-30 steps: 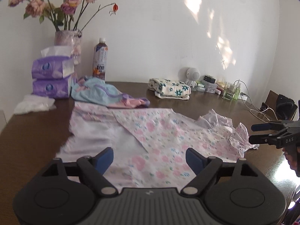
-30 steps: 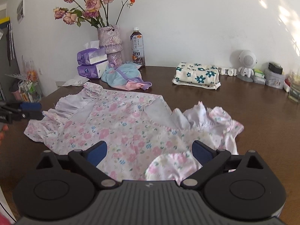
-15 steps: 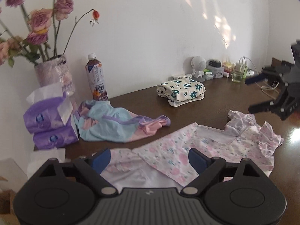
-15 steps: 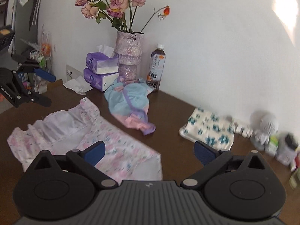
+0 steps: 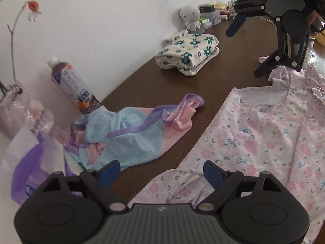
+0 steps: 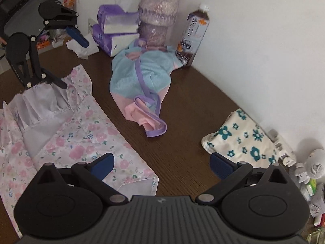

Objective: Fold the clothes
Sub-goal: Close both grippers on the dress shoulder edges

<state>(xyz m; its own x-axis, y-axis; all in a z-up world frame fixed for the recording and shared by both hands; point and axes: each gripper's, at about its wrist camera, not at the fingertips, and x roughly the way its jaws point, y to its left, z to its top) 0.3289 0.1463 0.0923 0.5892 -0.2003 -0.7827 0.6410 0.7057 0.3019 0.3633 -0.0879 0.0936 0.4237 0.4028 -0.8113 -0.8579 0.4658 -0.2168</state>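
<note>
A pink floral dress (image 5: 262,142) is lying spread flat across the dark wooden table (image 5: 162,85), its ruffled sleeves reaching toward both ends. The left gripper (image 5: 160,170) is hovering over the edge of the dress nearest the tissue packs (image 6: 113,32), its blue-padded fingers standing wide apart with nothing between them. The right gripper (image 6: 161,164) is hanging over the opposite end, above the edge of the fabric and bare wood, its fingers likewise spread wide and gripping nothing. Beyond the dress, a crumpled blue and pink garment (image 5: 134,134) with purple trim is lying loose on the table, leaning up against a drink bottle (image 6: 193,34) by the wall. Further along, a cream cloth with teal flowers (image 5: 189,55) is sitting already folded, well apart from the dress. A wrapped vase (image 6: 160,10) is standing between the tissue packs and the bottle, and a small white figurine (image 5: 191,18) is sitting near the wall past the folded cloth.
</note>
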